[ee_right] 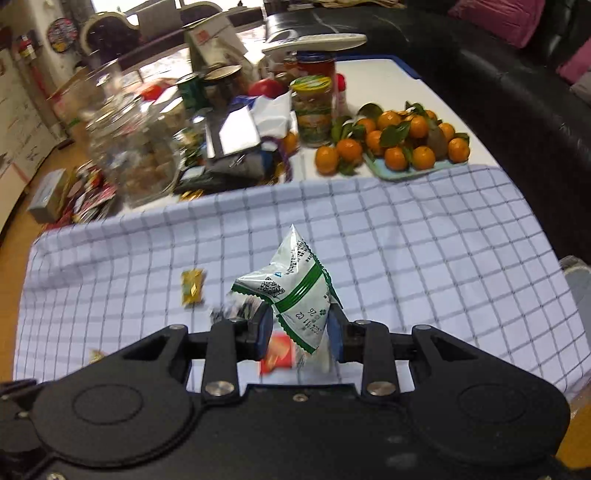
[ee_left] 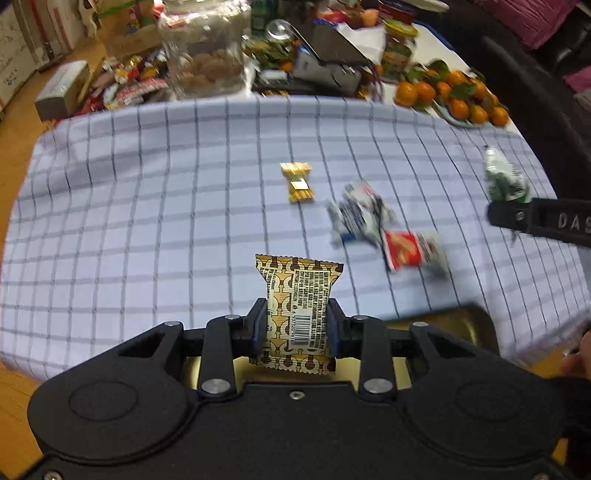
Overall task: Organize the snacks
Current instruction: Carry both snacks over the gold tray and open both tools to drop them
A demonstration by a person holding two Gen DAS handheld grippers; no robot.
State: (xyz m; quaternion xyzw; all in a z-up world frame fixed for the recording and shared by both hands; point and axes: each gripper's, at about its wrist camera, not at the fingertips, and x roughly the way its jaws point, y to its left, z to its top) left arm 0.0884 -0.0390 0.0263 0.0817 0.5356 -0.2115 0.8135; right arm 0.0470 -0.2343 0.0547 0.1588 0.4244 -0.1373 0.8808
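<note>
Checked cloth (ee_left: 147,184) is covering the table, loose snacks lying scattered on it. Left tongs (ee_left: 296,325) are gripping a gold-patterned wafer packet (ee_left: 297,295). Right tongs (ee_right: 300,328) are pinching a green-and-white packet (ee_right: 291,288).

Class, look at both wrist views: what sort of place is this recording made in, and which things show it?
Most likely a home living room. A black leather sofa with pink cushions runs beside a cluttered table holding a tray of mandarins and glass food jars, while a checked cloth covers the near part.
</note>
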